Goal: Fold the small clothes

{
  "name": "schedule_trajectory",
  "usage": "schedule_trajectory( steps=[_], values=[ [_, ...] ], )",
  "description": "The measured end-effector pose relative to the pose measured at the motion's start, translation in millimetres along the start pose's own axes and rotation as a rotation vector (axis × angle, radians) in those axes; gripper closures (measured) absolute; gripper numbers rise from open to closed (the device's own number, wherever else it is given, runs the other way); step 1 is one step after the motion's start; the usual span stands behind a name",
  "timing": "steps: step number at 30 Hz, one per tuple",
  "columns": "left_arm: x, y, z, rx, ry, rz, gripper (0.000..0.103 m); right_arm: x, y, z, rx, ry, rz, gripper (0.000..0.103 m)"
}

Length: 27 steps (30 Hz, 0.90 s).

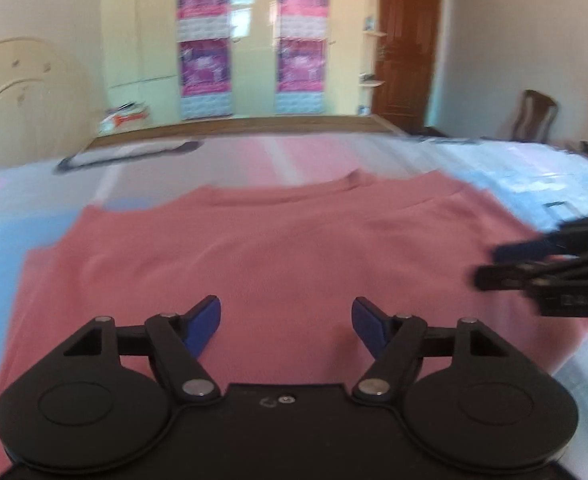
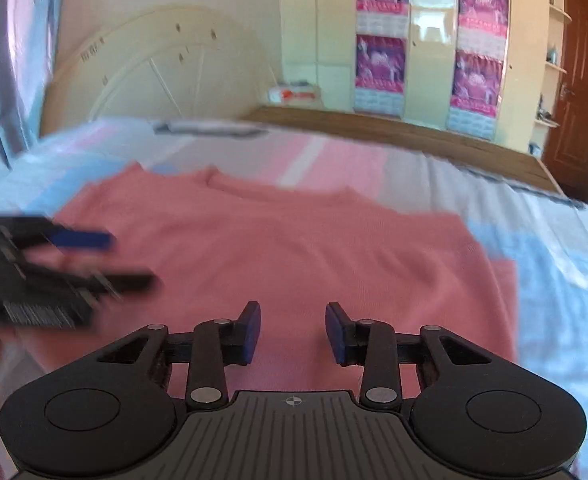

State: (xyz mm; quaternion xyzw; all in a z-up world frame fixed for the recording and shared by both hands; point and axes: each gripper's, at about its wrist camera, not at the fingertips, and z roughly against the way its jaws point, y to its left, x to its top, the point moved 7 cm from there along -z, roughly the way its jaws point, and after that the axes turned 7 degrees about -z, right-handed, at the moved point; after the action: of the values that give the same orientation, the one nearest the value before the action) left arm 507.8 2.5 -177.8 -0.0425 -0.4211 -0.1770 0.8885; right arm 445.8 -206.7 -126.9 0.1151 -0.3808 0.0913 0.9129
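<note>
We lose the pink garment below the left gripper, whose body covers its near hem; in the right wrist view the right gripper does the same. Beside the garment, each view shows the other gripper only as a dark smear cut by the picture's edge, so we cannot judge its fingers there. Beyond the garment, the posters on the wardrobe are too blurred to read.

Black grippers, blue-padded fingers
</note>
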Motion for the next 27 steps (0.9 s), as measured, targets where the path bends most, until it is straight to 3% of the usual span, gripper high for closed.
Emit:
schedule_trajectory(
  steps=[2,4,7,9,11,15,17,20,23,25,27],
  values=[
    [-16.8,21.0,-2.3,0.030,0.030,0.055,0.030,-12.2,-16.6,-5.6,-0.016,0.028,-0.036,0.069],
    [-25.4,40.0,9.7,0.025,0.002,0.117,0.033,-12.4,-34.2,6.3,-0.019,0.026,-0.131,0.069],
    [-41.7,67.6,26.8,0.109,0.020,0.134,0.029,-18.2,-56.1,26.9,-0.107,0.013,-0.117,0.069],
    [-54.7,84.0,37.1,0.108,0.017,0.165,0.029,-34.3,-78.6,31.1,-0.170,0.047,-0.120,0.071],
    [-59.9,91.5,47.3,0.121,0.019,0.156,0.029,-39.4,-94.9,42.5,-0.160,0.030,-0.161,0.075],
    [-58.2,83.7,62.3,0.216,0.052,0.084,0.034,-36.8,-103.6,53.0,-0.234,0.031,-0.177,0.080],
    [-49.9,62.8,74.2,0.194,0.010,0.098,0.032,-32.5,-88.4,65.4,-0.252,-0.016,-0.161,0.080],
    [-39.6,19.8,73.8,0.099,-0.035,0.094,0.028,-30.6,-38.6,70.0,-0.151,-0.058,-0.139,0.079],
    [-40.8,-11.5,57.8,0.078,0.005,0.073,0.030,-43.4,0.7,52.5,-0.090,-0.002,-0.086,0.080],
    [-51.4,-15.8,43.6,0.092,0.088,0.076,0.029,-55.8,8.5,39.0,-0.127,0.047,-0.052,0.080],
    [-57.7,-16.6,44.1,0.116,0.089,0.050,0.027,-62.3,5.3,39.2,-0.129,0.038,-0.055,0.080]
  ],
)
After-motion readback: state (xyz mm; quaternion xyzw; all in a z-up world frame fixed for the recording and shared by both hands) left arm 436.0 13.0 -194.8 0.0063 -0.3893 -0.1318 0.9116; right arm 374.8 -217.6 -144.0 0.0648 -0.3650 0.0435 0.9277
